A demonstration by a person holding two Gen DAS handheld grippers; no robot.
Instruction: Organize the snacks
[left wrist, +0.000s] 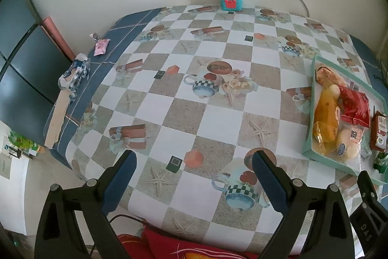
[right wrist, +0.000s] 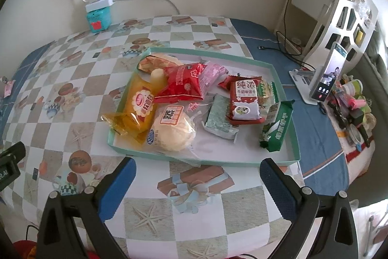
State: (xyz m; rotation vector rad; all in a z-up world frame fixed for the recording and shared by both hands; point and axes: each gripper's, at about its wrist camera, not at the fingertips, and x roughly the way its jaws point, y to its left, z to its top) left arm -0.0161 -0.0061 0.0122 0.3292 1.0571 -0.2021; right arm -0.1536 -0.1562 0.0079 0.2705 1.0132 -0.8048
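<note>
Both grippers hover above the counter (left wrist: 194, 79), jaws wide, nothing held — left gripper (left wrist: 194, 176) over bare checked cloth, right gripper (right wrist: 197, 182) just short of the tray (right wrist: 281, 79). Snacks lie heaped in the tray: orange bread pack (right wrist: 138, 108), red pouch (right wrist: 184, 84), green wafer pack (right wrist: 278, 128). One pink packet (left wrist: 101, 46) lies well apart at the counter's far left edge.
</note>
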